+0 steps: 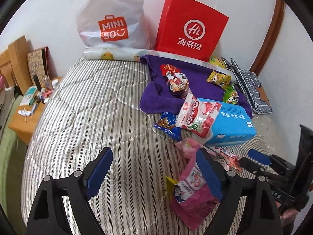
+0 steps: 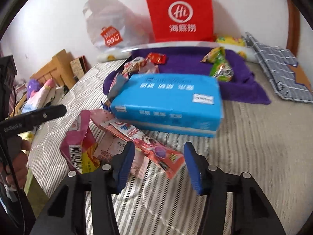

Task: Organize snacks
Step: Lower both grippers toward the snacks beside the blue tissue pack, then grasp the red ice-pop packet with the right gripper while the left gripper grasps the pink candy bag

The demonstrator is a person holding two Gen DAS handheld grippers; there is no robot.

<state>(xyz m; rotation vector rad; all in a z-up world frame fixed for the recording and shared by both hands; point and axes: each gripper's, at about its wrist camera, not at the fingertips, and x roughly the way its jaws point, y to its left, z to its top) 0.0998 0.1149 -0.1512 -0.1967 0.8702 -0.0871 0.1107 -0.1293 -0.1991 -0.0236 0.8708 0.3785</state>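
The left tongs (image 1: pixel 154 168) stand spread above the striped bed (image 1: pixel 82 117), nothing pinched, with a pink snack bag (image 1: pixel 193 195) lying just behind their right finger. The right tongs (image 2: pixel 159 164) are parted too, the end of a long red candy packet (image 2: pixel 156 150) lying between their blue pads without being pressed. Beyond both sit a blue tissue pack (image 2: pixel 168 99) and a purple towel (image 1: pixel 160 96) strewn with snacks.

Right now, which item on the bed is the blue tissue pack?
Start at the red paper bag against the wall, then come down across the purple towel. The blue tissue pack lies on the striped bedcover just in front: the only large box-shaped block, among small crinkly snack packets.
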